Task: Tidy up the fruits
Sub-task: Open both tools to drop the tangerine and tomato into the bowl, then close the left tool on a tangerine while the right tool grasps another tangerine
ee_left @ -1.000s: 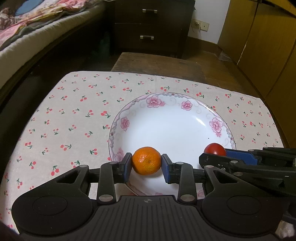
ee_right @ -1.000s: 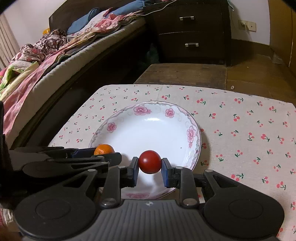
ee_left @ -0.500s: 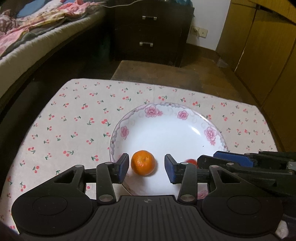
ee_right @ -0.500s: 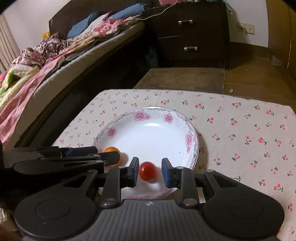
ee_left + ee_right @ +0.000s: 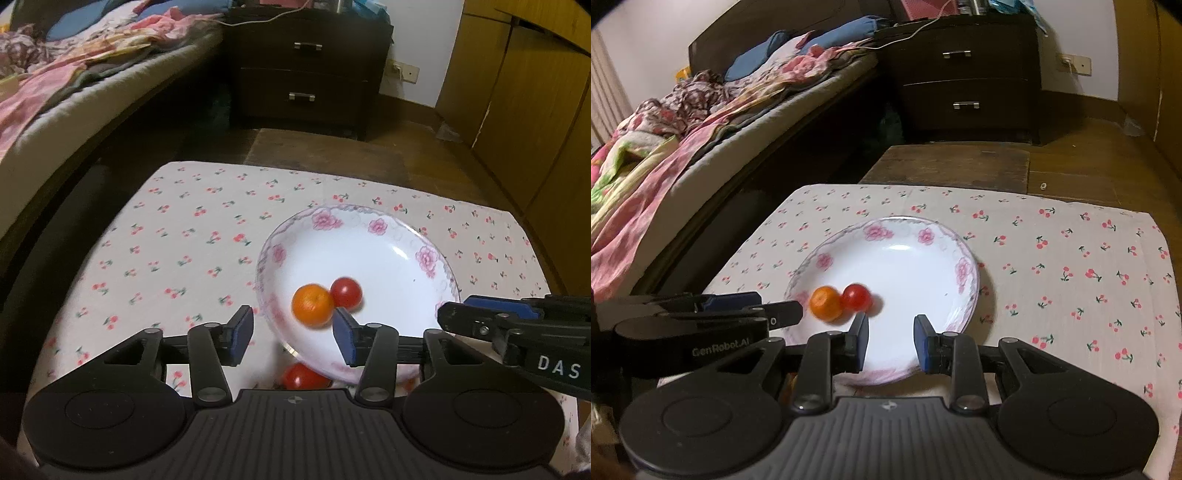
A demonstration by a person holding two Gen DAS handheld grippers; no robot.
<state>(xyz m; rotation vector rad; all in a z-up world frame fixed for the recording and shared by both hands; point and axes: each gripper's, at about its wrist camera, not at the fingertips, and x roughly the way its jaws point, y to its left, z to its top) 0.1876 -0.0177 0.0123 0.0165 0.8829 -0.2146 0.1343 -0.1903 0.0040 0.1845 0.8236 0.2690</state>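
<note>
The orange (image 5: pixel 312 305) and tomato (image 5: pixel 346 292) lie touching in the plate (image 5: pixel 424 295), at twelve o'clock of the left gripper (image 5: pixel 293 340), whose empty jaws are opening; the right gripper (image 5: pixel 891 341) holds nothing, jaws narrowly parted; another tomato (image 5: pixel 304 376) lies at the plate's six o'clock.

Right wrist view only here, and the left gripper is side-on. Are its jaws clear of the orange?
Observer: Yes. The left wrist view shows the left gripper with its jaws opening and nothing between the pads. The orange lies free in the plate.
Operator: Any fruit outside the plate?
Observer: One. A second tomato sits beside the plate's near rim, partly hidden by the left gripper's body.
</note>
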